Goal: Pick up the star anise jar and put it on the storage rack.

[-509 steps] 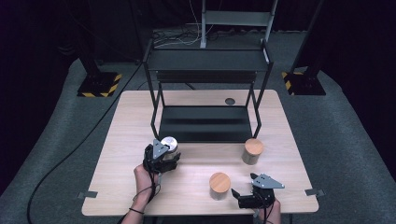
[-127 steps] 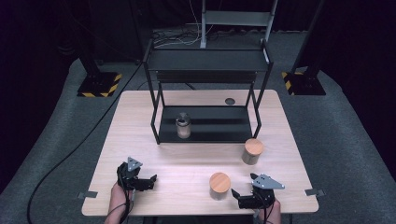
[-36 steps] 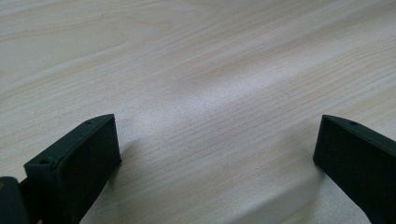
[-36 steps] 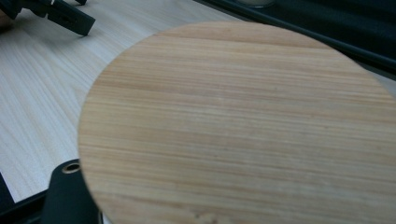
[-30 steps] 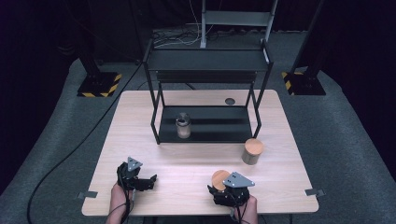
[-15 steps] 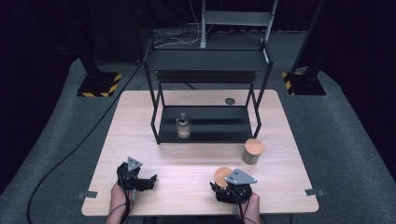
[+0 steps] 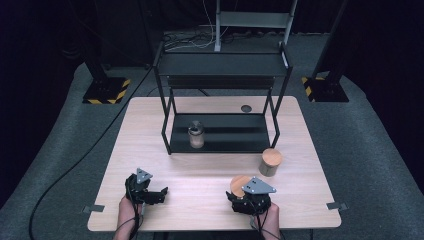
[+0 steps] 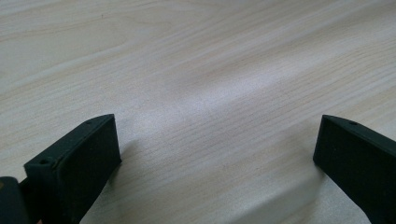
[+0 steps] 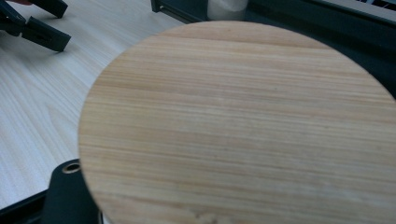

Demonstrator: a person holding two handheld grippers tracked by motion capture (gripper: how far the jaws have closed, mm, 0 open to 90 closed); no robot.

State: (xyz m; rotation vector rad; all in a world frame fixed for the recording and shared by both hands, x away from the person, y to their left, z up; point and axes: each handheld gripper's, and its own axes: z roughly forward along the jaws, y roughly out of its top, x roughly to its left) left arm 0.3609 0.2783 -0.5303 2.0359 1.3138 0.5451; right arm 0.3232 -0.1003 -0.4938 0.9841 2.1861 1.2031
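the black metal rack (image 7: 222,100) stands across the upper middle of the high view; its posts and top shelf bar any straight way down to the lower shelf, where a small jar (image 7: 196,135) sits left of centre. right of that jar the shelf lies bare. a wooden-lidded canister (image 7: 270,161) stands just off the rack's lower right post. the table (image 7: 190,175) between the two grippers, at lower centre, is open wood.

the wooden lid (image 9: 243,126) hides the right gripper's (image 7: 248,197) jaws and the jar body; its lower edge is cut off.
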